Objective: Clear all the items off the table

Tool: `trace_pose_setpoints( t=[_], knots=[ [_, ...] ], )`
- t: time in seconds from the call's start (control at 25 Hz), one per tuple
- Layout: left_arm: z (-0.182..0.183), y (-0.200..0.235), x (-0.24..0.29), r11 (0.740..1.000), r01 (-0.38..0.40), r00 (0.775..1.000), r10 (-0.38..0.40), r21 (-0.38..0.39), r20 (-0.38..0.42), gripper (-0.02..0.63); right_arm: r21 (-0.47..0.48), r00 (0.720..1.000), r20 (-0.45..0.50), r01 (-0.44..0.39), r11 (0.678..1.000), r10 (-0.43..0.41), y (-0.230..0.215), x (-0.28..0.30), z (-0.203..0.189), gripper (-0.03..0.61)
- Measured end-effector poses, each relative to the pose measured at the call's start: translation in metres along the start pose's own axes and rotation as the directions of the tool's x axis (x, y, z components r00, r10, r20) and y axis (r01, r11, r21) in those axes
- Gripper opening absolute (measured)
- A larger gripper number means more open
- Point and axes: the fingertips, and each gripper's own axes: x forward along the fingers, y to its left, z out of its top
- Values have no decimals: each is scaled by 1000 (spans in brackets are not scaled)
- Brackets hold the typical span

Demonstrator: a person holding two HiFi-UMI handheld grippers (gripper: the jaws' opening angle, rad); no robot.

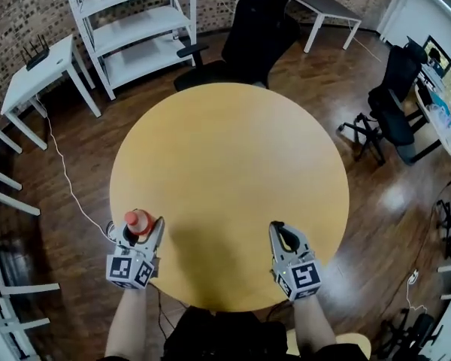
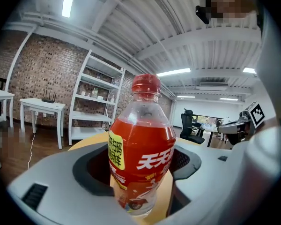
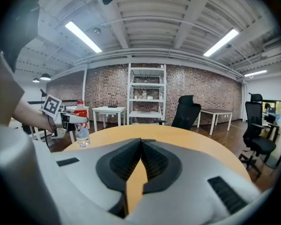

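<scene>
Both dark pads of the left hand-held gripper (image 1: 143, 226) are pressing on the sides of a red-drink bottle (image 2: 141, 144), pinching it around its labelled middle. That gripper's own view is showing what the others are not: a red label with white and yellow print, a red cap on top, and a clear lower part sitting below the pads, with a strip of the yellow table (image 1: 225, 156) showing beneath.

The head view is giving only the cap from above, poking up between the jaws at the table's left edge, on the person's side. The right gripper view is catching the same bottle from the side. It is standing upright, with its clear bottom reaching below the jaws right at the rim; whether it is resting on the table I cannot tell.

The right hand-held gripper (image 3: 140, 149) is pointing across the near right part of the table, jaws pressed together with nothing between them, well apart from the bottle. Beyond the table, a black office chair (image 1: 248, 40) and a white shelf unit (image 1: 139, 28) are standing on the wooden floor (image 1: 376, 201).
</scene>
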Motion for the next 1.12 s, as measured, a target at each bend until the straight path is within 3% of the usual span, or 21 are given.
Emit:
trace_pose_setpoints(
  t=[0.28,0.48,0.8,1.12],
  knots=[
    [-44,18,10,998,-61,996,61,2,-63,313,94,997,-82,18,995,-10,1,23,-48,3],
    [-53,15,16,999,-25,997,27,22,-75,316,75,992,-126,39,996,-29,-5,27,-65,3],
    [-56,8,10,999,-6,1000,8,44,-28,313,78,991,-128,43,996,-33,2,32,-66,3],
    [-64,1,7,997,29,996,-23,72,-86,330,64,993,-113,38,997,-31,13,17,-60,3]
  ],
)
